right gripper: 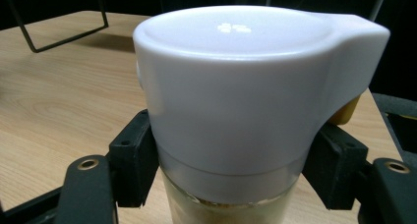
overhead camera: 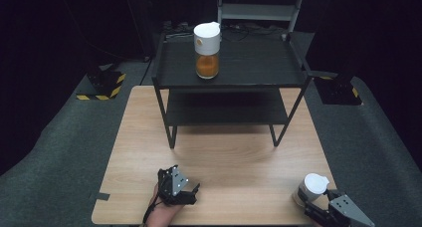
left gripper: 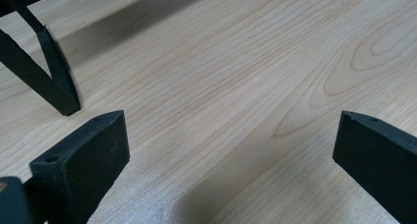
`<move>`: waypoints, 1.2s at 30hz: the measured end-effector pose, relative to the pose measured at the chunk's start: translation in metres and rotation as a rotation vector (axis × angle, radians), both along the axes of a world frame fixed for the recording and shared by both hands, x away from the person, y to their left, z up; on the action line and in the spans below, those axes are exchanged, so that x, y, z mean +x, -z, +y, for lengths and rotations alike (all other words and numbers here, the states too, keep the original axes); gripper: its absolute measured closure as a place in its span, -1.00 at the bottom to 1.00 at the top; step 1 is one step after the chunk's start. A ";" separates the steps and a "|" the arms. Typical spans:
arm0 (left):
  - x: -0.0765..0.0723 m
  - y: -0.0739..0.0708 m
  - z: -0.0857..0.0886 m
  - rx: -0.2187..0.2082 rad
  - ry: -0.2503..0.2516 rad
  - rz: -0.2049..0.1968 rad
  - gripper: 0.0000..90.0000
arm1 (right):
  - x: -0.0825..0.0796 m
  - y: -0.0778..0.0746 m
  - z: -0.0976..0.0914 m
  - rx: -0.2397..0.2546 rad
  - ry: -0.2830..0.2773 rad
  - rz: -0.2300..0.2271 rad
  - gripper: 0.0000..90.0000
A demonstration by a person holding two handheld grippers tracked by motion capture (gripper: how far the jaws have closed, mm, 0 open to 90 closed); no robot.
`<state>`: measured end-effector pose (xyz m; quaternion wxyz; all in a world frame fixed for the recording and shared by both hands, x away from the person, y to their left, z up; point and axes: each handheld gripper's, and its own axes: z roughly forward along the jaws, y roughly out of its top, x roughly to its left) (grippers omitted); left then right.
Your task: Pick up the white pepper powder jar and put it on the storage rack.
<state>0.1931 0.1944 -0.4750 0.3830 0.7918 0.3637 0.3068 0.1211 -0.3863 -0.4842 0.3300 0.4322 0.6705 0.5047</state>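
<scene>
High view: a glass jar with a white plastic lid (overhead camera: 313,187) stands upright at the near right corner of the light wooden bench (overhead camera: 219,157), its long axis vertical. The right claw (overhead camera: 312,206) meets it from the near side, well closer than the left claw (overhead camera: 191,193), which rests well apart at the near middle. A second white-lidded jar holding orange contents (overhead camera: 207,56) stands on the top of a black two-tier metal shelf (overhead camera: 234,67) at the far side.

Left gripper view: the left claw (left gripper: 231,150) is released, jaws wide over bare wood.

Right gripper view: the right claw (right gripper: 231,160) is clenched on the jar's glass just under the lid (right gripper: 246,86).

No brand, label or writing is legible.
</scene>
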 end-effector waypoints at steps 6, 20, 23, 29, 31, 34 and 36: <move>0.000 0.000 0.000 -0.003 0.000 -0.001 -0.98 | 0.002 -0.001 0.004 0.003 -0.018 -0.013 -0.33; -0.001 0.001 0.001 -0.004 0.005 -0.009 -0.98 | 0.007 -0.009 0.022 0.016 -0.071 -0.065 -0.33; -0.001 0.001 0.001 -0.002 0.008 -0.009 -0.98 | 0.008 -0.012 0.028 0.020 -0.088 -0.074 -0.33; -0.001 0.001 0.002 -0.005 0.009 -0.010 -0.98 | 0.012 -0.016 0.037 0.023 -0.114 -0.085 -0.33; -0.001 0.001 0.002 -0.006 0.010 -0.009 -0.98 | 0.014 -0.017 0.041 0.026 -0.124 -0.088 -0.33; -0.001 0.001 0.003 -0.009 0.010 -0.009 -0.98 | 0.017 -0.019 0.046 0.039 -0.137 -0.093 -0.33; -0.001 0.001 0.003 -0.012 0.010 -0.008 -0.98 | 0.020 -0.021 0.049 0.046 -0.146 -0.099 -0.33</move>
